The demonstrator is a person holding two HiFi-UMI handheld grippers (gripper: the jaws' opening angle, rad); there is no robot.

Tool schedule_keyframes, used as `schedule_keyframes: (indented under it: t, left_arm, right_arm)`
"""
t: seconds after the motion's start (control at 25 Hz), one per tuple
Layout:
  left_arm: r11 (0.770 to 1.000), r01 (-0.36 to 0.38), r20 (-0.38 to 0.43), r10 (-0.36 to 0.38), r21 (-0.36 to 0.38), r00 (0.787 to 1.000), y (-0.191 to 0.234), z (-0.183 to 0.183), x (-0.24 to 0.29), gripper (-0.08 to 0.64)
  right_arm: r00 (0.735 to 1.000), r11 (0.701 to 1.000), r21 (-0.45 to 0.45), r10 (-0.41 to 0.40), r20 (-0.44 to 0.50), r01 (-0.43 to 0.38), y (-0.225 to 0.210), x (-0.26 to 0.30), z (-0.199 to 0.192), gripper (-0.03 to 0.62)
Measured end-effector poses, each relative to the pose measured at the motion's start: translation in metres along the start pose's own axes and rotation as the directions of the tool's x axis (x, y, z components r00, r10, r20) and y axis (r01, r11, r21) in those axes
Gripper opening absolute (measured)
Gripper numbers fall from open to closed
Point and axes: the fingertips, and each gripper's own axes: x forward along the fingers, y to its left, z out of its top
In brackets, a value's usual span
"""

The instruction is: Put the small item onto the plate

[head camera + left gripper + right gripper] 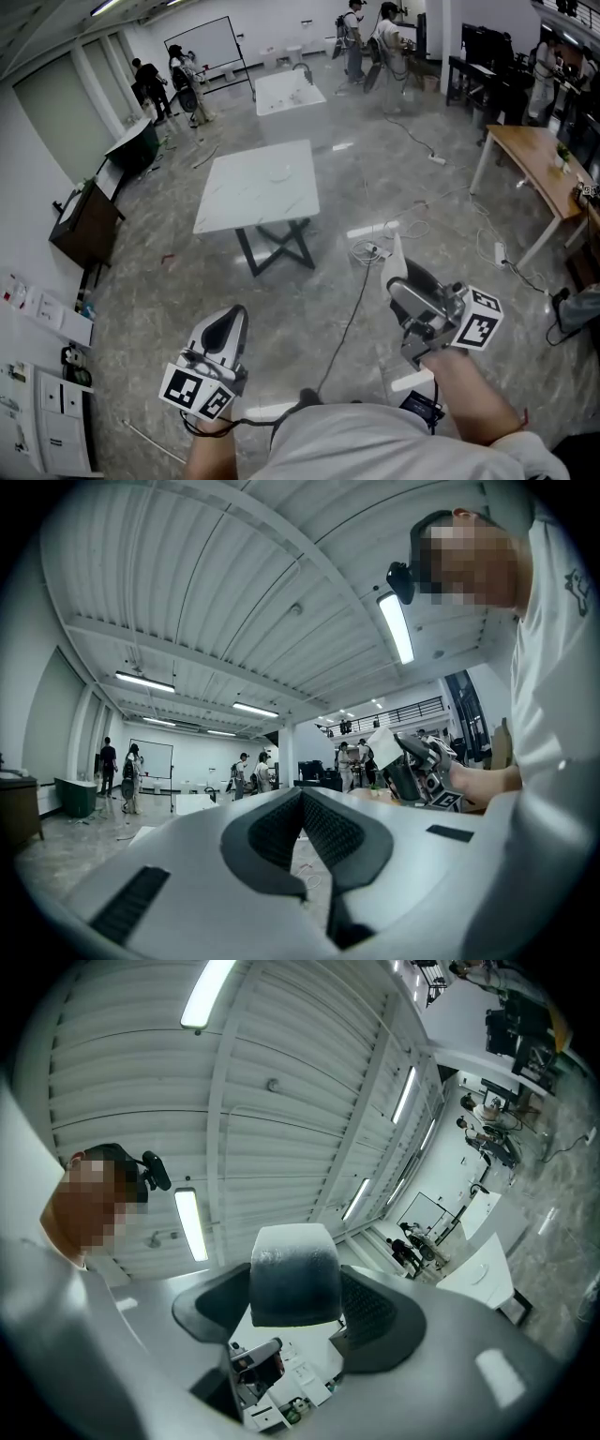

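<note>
I stand on a grey floor, holding both grippers at waist height. My right gripper (399, 278) (292, 1290) is shut on the small item (395, 258) (292, 1252), a pale whitish block that sticks out between the dark pads. The left gripper view also catches that item (384, 746) in the right gripper. My left gripper (234, 320) (302, 797) is shut with nothing in it. Ahead stands a white table (246, 202) (489, 1290). On it is a faint pale round shape (281, 173) (479, 1274), possibly the plate.
A second white table (286, 92) stands further back. A wooden desk (539, 164) is at the right, a dark cabinet (86, 223) at the left. Cables (373, 249) trail over the floor between me and the table. Several people stand at the far end.
</note>
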Motion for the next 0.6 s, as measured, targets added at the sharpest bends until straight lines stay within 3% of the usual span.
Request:
schedule_keyframes:
  t: [0.2, 0.6]
  left_arm:
    - [1.0, -0.012, -0.009, 0.011, -0.02, 1.0, 0.012, -0.004, 0.015, 0.006]
    - [0.999, -0.007, 0.004, 0.007, -0.042, 1.0, 0.06, -0.018, 0.065, 0.006]
  right_arm:
    - [1.0, 1.0, -0.009, -0.017, -0.021, 0.016, -0.017, 0.013, 0.003, 0.287]
    - [0.993, 0.999, -0.017, -0.048, -0.107, 0.046, -0.071, 0.074, -0.028, 0.285]
